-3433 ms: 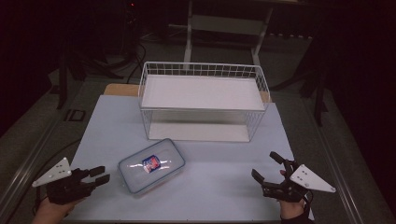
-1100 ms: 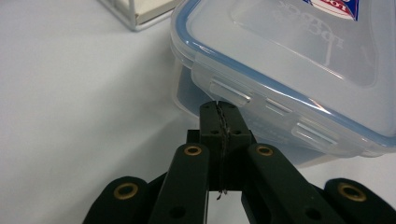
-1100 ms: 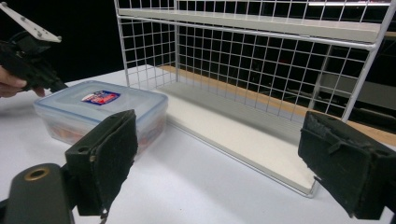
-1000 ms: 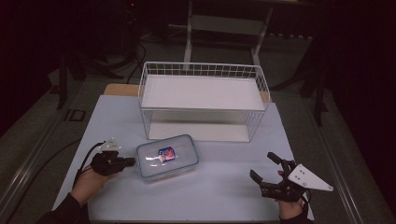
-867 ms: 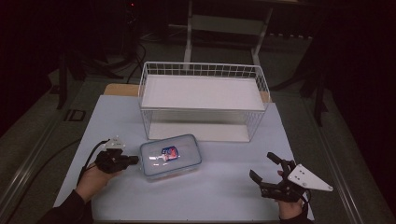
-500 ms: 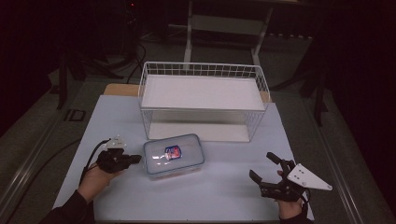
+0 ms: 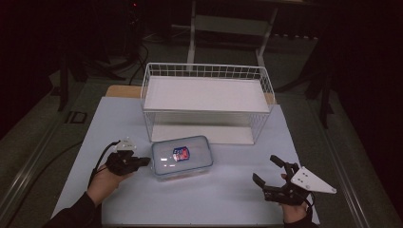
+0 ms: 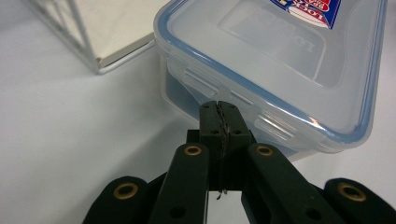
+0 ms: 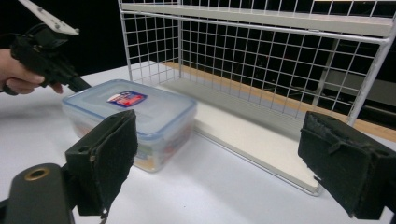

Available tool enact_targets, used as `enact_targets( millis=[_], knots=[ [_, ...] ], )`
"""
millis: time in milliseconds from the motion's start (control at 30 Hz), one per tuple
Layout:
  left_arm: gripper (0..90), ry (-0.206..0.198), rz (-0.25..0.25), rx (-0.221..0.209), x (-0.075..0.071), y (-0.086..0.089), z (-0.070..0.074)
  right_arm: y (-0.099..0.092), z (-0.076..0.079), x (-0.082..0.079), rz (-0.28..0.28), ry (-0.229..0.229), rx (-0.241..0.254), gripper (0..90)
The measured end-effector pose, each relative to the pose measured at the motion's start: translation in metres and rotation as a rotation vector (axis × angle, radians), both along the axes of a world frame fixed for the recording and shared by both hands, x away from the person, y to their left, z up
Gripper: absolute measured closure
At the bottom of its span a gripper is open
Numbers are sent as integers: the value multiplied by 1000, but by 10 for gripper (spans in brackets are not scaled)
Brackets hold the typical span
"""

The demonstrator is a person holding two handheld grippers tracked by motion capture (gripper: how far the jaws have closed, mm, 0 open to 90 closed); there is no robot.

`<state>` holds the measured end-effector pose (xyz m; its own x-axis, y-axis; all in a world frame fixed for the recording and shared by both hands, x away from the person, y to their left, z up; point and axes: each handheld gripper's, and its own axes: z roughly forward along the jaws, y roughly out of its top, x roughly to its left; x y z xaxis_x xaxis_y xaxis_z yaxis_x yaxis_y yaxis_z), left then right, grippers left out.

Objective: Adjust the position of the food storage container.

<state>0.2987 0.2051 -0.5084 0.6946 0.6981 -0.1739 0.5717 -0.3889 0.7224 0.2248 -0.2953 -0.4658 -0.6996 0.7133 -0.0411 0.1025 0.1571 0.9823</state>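
A clear plastic container (image 7: pixel 182 156) with a blue-rimmed lid and a red-and-blue label lies on the white table, just in front of the wire rack (image 7: pixel 205 102). My left gripper (image 7: pixel 142 162) is shut, its tips pressed against the container's left side. In the left gripper view the closed jaws touch the container (image 8: pixel 280 65) below the lid's edge, next to a latch. My right gripper (image 7: pixel 270 175) rests open at the table's front right, well apart from the container. Its view looks across at the container (image 9: pixel 133 121) and the left gripper (image 9: pixel 81 85).
The white wire rack (image 9: pixel 261 51) has a flat upper shelf and a base board on the table. A hand (image 7: pixel 102 180) holds the left gripper at the front left. The table edge (image 7: pixel 71 175) drops to a dark floor.
The left gripper, shut, has pushed the container rightward and toward the rack across the frames. The right gripper has stayed in place, open.
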Motion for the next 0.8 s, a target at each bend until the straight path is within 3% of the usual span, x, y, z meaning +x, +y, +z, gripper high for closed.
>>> enact_targets(
  millis=[233,433,800],
  knots=[
    [895,-1,-15,-1,13,-16,0,1,-1,0,3,4,1,116],
    [895,-3,-19,-27,27,-33,1,1,-1,0,5,9,5,116],
    [895,-27,-28,-35,37,-50,9,3,-2,0,11,12,1,116]
  ],
)
